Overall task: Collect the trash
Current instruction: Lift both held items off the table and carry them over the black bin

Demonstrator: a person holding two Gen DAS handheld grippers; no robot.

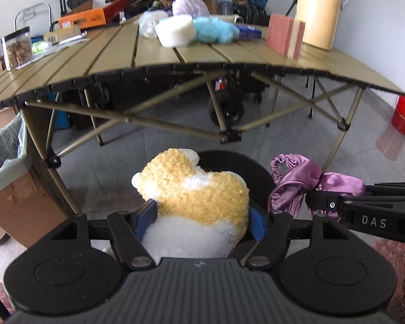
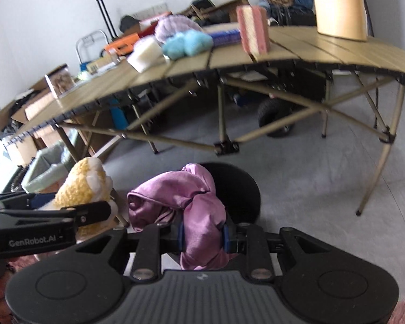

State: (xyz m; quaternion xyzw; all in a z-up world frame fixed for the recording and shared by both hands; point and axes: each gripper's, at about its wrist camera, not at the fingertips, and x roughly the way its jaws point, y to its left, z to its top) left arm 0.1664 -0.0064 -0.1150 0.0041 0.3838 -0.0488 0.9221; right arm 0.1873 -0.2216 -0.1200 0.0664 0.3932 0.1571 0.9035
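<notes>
- The slatted folding table (image 1: 100,62) fills the room ahead of you, its top crowded with a cream jug (image 1: 320,8), a pink block (image 1: 283,35), a blue fluffy thing (image 1: 213,29) and a white block (image 1: 175,31).
- To your left, on the floor beside the table leg, stands a cardboard box lined with a pale green bag (image 1: 5,159).
- A round black shape (image 2: 235,189) lies low on the grey floor, behind both gripped things.
- Your left gripper (image 1: 199,221) is clamped on a yellow-and-white plush toy (image 1: 197,189), its blue pads pressed into both sides.
- Your right gripper (image 2: 203,236) is clamped on a bunched purple satin cloth (image 2: 191,202), held just beside the plush toy, off the floor.
</notes>
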